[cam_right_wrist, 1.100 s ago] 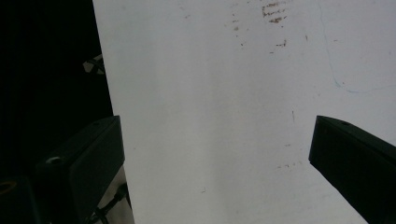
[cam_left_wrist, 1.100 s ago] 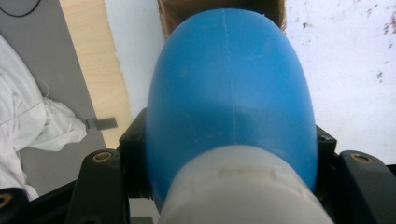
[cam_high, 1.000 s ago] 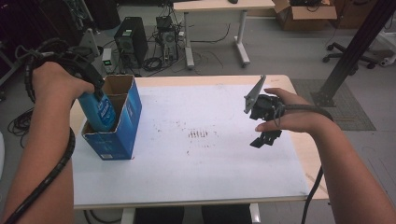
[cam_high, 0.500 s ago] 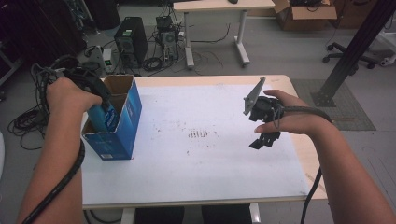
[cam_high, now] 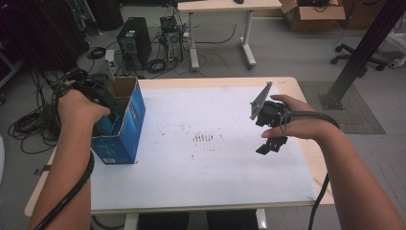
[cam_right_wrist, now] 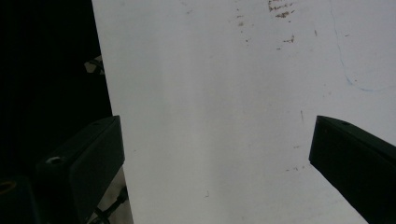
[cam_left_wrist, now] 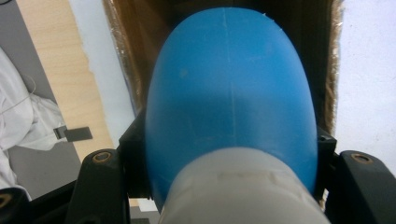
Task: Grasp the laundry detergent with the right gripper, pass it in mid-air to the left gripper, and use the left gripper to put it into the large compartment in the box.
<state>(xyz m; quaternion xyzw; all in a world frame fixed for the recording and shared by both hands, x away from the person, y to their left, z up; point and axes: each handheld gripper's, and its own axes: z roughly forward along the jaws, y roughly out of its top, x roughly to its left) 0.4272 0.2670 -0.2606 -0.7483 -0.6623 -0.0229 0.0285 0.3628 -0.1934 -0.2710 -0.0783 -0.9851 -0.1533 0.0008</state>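
At the left of the high view, the left gripper [cam_high: 107,120] was inside the open blue box [cam_high: 125,136], squeezing a blue bottle [cam_left_wrist: 231,93] with a white cap [cam_left_wrist: 245,186]. At the right, the right gripper [cam_high: 270,143] hung over the white table [cam_high: 206,182], its jaws wide apart and holding nothing.

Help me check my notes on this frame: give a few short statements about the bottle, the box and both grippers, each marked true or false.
1. The left gripper grips a blue bottle. True.
2. The bottle is red. False: it is blue with a white neck.
3. The bottle is at the open top of the box. True.
4. The right gripper holds a cup. False: its jaws stand open over the white table.
5. The box stands at the table's right edge. False: it stands at the left.
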